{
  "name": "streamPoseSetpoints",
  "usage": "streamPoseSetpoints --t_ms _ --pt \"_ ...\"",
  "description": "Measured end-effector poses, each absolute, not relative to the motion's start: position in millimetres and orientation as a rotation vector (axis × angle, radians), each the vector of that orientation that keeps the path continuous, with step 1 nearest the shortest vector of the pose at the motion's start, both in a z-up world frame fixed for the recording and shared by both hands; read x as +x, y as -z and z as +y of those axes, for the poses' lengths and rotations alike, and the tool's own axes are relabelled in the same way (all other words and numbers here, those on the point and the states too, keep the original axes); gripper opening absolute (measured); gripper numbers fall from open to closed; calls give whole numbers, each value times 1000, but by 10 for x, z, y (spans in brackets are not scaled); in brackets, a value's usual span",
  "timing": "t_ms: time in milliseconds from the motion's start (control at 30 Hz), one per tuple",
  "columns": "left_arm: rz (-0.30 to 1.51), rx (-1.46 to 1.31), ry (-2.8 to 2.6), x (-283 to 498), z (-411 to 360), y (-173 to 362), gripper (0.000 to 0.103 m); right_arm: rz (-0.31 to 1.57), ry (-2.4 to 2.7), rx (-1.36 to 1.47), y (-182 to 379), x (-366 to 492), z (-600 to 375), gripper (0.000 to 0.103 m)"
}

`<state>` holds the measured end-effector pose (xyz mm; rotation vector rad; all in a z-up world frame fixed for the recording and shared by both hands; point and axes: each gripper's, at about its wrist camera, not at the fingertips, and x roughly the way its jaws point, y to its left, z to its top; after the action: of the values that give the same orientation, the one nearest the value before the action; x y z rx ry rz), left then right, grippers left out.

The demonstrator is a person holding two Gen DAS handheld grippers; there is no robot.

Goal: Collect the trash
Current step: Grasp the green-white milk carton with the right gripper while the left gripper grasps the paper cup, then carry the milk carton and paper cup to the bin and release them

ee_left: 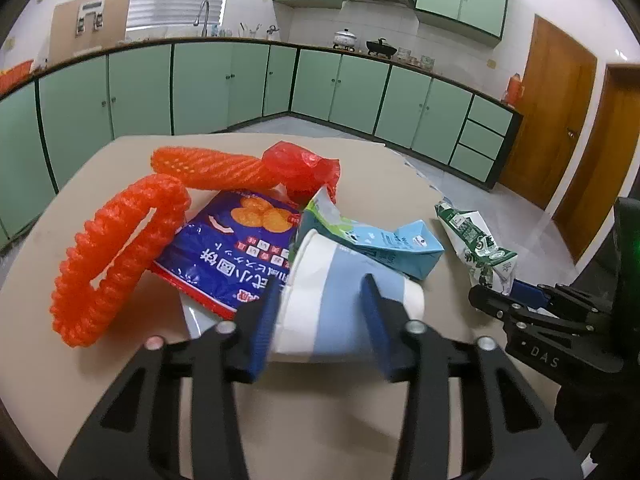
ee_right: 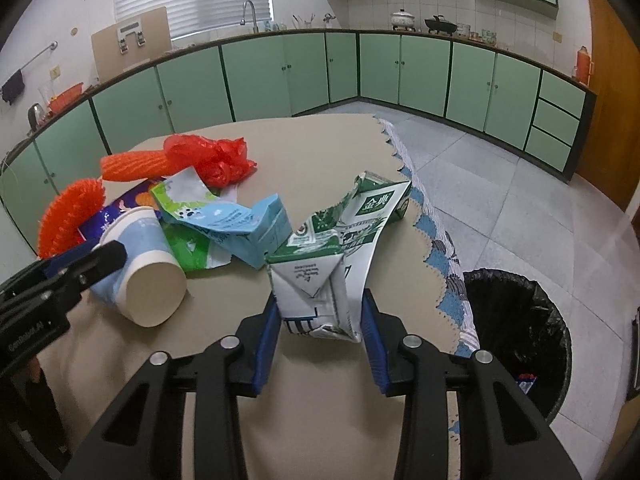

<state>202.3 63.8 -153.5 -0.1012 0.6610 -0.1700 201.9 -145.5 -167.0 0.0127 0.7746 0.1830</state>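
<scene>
Right gripper (ee_right: 320, 320) pinching crushed green milk carton (ee_right: 344, 248) near table edge (ee_right: 424, 216); light, soft, best held at stiff folded base; left gripper (ee_left: 320, 312) clamping tipped paper cup (ee_left: 340, 292), thin-walled, easily crushed; black-lined bin (ee_right: 520, 332) beside table.

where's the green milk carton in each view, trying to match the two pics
Left wrist view: green milk carton lies crumpled at right, on the table's far edge.
Right wrist view: the carton is at centre, between the right gripper pads.
Shared landmark: the light blue carton beside it.
</scene>
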Motion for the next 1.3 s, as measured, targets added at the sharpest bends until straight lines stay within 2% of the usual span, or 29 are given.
streamPoseSetpoints --t_ms 33,167,367,700,1000,1133,1300 --pt "655 -95 171 2000 613 1529 26 776 -184 14 1676 2018 -1453 39" --pt "625 -95 166 1903 601 1478 13 770 -184 11 1655 2014 -1438 39" --pt "588 -105 175 1785 561 1382 3 745 -184 3 1579 1980 -1447 38" --pt "544 -68 158 1649 497 1310 2 717 -208 1 1453 1866 -1525 38" --pt "595 -29 216 1633 329 1431 6 732 -208 19 1521 1833 -1592 38" --pt "589 -35 208 1633 321 1444 2 726 -198 28 1497 1818 -1664 38" --pt "550 -34 205 1609 292 1321 2 700 -186 8 1414 1770 -1719 37"
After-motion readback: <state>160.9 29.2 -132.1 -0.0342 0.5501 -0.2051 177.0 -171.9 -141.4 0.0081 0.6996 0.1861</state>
